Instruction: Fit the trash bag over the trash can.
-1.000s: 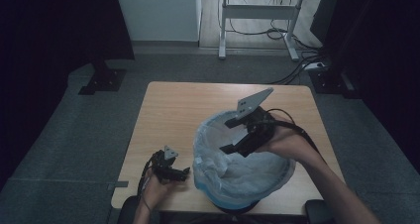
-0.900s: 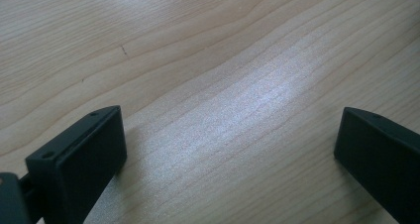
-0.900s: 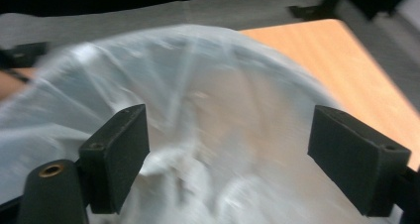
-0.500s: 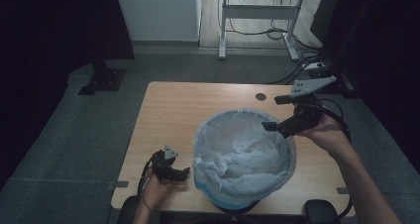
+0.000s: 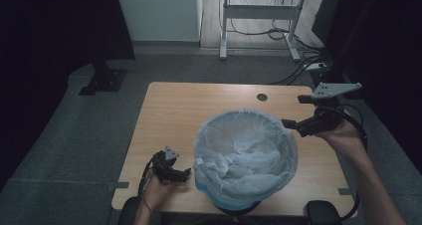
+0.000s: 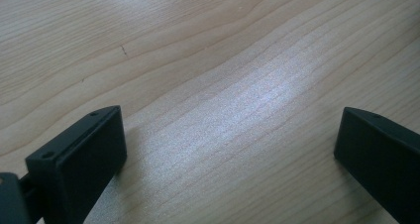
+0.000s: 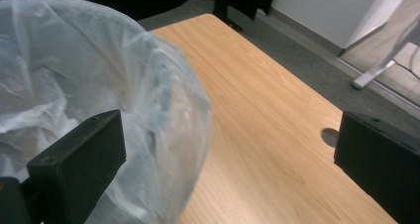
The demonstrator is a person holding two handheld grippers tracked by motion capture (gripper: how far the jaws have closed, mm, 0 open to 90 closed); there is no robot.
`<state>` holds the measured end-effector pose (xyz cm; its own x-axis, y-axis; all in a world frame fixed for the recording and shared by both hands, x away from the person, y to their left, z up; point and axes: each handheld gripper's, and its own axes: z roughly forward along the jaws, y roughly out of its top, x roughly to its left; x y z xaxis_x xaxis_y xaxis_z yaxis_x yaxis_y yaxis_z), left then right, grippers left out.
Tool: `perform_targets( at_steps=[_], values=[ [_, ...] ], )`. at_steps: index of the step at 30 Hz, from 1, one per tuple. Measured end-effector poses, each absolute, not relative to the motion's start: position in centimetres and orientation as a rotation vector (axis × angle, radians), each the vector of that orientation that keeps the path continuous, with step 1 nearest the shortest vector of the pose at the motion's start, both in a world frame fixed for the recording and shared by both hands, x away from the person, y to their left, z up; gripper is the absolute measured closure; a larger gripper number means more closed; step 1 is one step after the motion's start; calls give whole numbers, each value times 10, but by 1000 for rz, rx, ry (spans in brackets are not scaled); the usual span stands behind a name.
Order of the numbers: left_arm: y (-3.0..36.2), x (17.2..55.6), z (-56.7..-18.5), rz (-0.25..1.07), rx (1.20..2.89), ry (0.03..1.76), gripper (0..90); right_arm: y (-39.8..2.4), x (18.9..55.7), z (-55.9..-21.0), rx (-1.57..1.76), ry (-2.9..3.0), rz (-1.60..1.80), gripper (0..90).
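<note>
From the high view I see my left gripper resting low near the table's front left corner, and its own view shows jaws spread wide over bare wood. The lined bin stands upright at the front centre, mouth up. My right gripper hangs just beside its right rim, jaws just opened, gripping nothing; its own view shows the liner bulging beside one jaw.

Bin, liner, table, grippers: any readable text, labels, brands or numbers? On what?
None readable in these views.
Bin liner: plain translucent plastic, no print seen.
Table: bare wood grain, one round hole, no label.
Left gripper and right gripper: black jaws and grey plates, no legible marking.
</note>
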<state>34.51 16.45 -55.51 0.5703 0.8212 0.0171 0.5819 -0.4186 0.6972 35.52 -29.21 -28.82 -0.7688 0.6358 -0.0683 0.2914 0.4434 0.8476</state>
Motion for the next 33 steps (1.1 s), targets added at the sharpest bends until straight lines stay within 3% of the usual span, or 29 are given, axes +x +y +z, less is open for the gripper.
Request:
perform_targets(
  at_steps=[33],
  values=[
    [164, 345, -555, 475, 2151, 1116, 0, -343, 352, -359, 962, 2238, 1184, 0]
  ],
)
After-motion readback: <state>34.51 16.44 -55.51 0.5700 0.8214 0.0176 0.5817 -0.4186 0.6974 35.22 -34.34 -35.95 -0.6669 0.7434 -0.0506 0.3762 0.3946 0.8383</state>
